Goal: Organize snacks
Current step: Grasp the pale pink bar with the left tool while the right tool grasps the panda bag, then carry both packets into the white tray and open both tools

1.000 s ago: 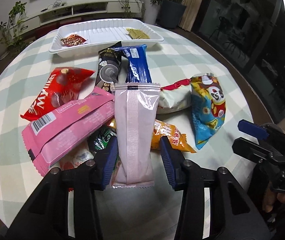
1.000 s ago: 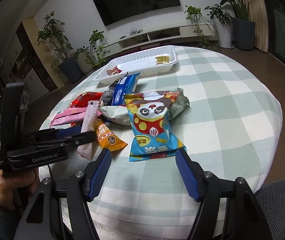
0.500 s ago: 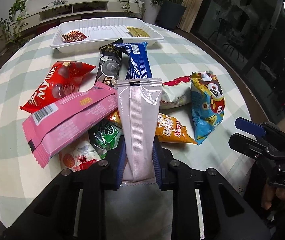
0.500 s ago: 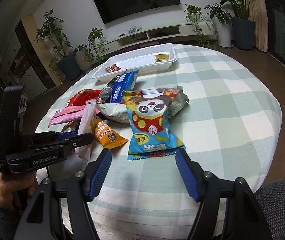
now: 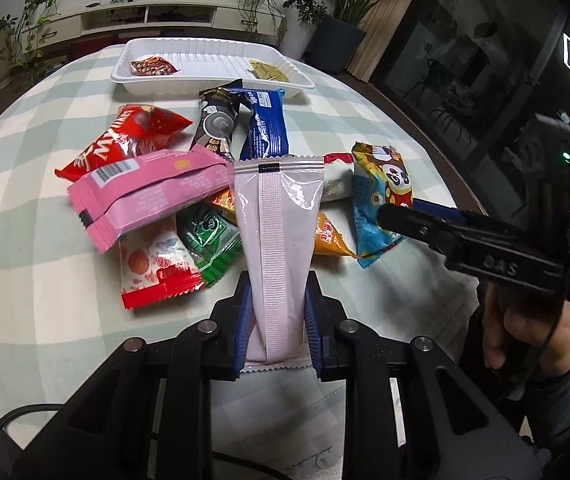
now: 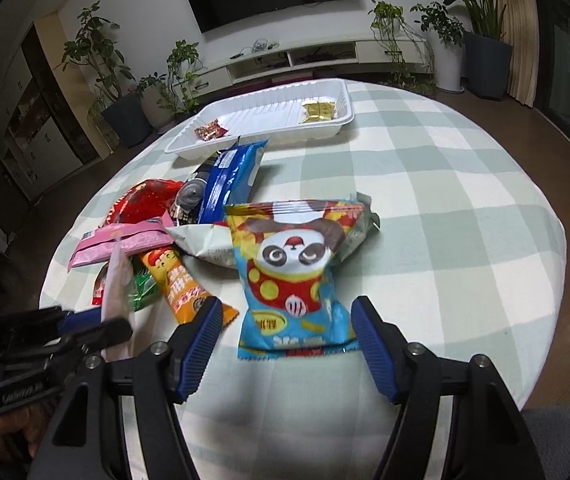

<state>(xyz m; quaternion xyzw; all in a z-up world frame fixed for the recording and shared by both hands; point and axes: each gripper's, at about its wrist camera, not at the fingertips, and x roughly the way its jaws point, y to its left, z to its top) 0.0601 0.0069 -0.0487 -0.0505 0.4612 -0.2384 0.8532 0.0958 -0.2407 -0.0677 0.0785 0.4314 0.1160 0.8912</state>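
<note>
My left gripper (image 5: 277,322) is shut on the near end of a long pale pink snack packet (image 5: 279,236) and holds it lifted over the snack pile; the packet also shows in the right wrist view (image 6: 116,280). My right gripper (image 6: 287,330) is open and empty, just in front of the blue panda snack bag (image 6: 293,280), which also shows in the left wrist view (image 5: 381,196). A white tray (image 5: 213,65) at the far side holds a small red packet (image 5: 152,67) and a gold packet (image 5: 267,72).
Several snacks lie on the checked round table: a pink pack (image 5: 145,192), a red bag (image 5: 121,144), a dark pack (image 5: 217,124), a blue pack (image 5: 265,128), a green one (image 5: 209,236), an orange one (image 6: 181,284). The table edge (image 6: 541,216) curves at right.
My left gripper closed on the pale pink packet and has lifted it, pulling back from the pile. The right gripper stayed open and edged closer to the panda bag.
</note>
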